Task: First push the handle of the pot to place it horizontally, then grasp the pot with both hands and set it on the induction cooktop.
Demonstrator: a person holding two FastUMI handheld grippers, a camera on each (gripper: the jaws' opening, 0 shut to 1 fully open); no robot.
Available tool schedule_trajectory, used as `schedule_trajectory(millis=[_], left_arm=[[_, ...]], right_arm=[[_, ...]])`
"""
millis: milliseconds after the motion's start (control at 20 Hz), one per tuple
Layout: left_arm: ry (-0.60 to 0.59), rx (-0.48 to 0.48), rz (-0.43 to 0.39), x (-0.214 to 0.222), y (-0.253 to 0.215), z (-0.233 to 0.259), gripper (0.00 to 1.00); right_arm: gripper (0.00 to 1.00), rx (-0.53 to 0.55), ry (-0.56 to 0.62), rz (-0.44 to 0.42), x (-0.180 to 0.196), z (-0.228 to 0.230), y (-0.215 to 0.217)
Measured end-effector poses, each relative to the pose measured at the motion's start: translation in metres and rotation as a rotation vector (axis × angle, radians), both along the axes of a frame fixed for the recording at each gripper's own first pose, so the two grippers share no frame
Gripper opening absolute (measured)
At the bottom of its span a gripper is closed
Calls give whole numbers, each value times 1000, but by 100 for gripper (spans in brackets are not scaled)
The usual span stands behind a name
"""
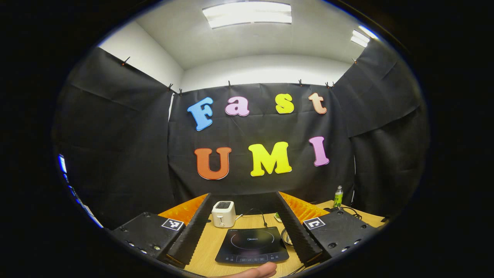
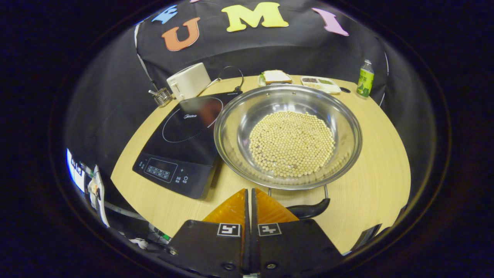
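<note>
A wide steel pot (image 2: 236, 122) with pale beans (image 2: 291, 143) in it stands on the wooden table, its left edge over the black induction cooktop (image 2: 181, 143). Its dark handle (image 2: 310, 210) lies at the near rim, just right of my right gripper (image 2: 249, 191), which is shut with nothing between its fingers. Whether the fingers touch the handle I cannot tell. My left gripper (image 1: 245, 197) is open, held above the cooktop (image 1: 251, 245). A sliver of the pot (image 1: 286, 236) shows beside its right finger.
A white toaster (image 2: 189, 81) and a small wire holder (image 2: 162, 96) stand behind the cooktop. A sandwich plate (image 2: 274, 76), a small tray (image 2: 320, 83) and a green bottle (image 2: 364, 83) line the far edge. A person's finger (image 1: 256, 271) shows near the cooktop's front.
</note>
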State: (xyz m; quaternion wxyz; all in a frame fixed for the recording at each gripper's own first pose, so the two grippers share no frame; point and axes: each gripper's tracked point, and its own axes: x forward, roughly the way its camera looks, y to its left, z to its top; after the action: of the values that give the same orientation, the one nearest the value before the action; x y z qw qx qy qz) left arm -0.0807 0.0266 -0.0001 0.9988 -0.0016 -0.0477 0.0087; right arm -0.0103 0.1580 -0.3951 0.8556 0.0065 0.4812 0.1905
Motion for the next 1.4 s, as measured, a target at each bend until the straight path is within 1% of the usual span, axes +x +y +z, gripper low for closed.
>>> schedule_trajectory(millis=[50,300,350,400,450,550,700,750,800,850,900,950,1000,1050,1100,1150,1200,1400], left_arm=[[1,0,-1,0,-1,-1,96],[-1,3,-5,-4,-3,0,96],[-1,3,-5,-4,-3,0,96],[0,2,-5,-4,-4,0,96],[1,2,-6,-4,-4,-1,96],[7,4,-11,-2,-4,-4,96],[13,2,-35,-2,-11,-6,96],[12,1,-35,-3,-11,-5,96],[9,2,-31,-3,-10,-4,96],[5,5,-28,-3,-9,-3,96],[1,8,-26,-4,-8,-1,96],[-3,9,-24,-4,-9,0,96],[-7,9,-23,-4,-9,0,96],[-8,7,-23,-3,-9,0,96],[-8,5,-23,-3,-9,0,96],[-7,2,-23,-3,-9,-2,96],[-6,0,-23,-1,-9,-2,96],[-7,-27,-24,2,-6,-9,96]], right_arm=[[4,3,9,6,-1,-1,-2],[4,-2,12,17,1,0,-19],[0,-8,11,16,2,-1,-23],[1,-12,9,16,3,-1,-27],[4,-15,9,15,3,-1,-30],[4,-25,4,18,5,-1,-36],[4,-68,-4,18,8,-3,-51],[4,-74,-2,14,10,-3,-55],[0,-78,0,6,12,-3,-60],[4,-81,-2,1,15,-3,-65],[0,-87,-6,-6,17,-3,-70],[4,-94,-12,-12,20,-3,-75],[4,-101,-16,-17,22,-4,-81],[4,-106,-18,-24,25,-3,-86],[0,-111,-19,-29,28,-4,-91],[0,-115,-19,-36,31,-4,-97],[4,-111,-20,-43,34,-4,-101],[4,-140,-25,-58,46,-4,-123]])
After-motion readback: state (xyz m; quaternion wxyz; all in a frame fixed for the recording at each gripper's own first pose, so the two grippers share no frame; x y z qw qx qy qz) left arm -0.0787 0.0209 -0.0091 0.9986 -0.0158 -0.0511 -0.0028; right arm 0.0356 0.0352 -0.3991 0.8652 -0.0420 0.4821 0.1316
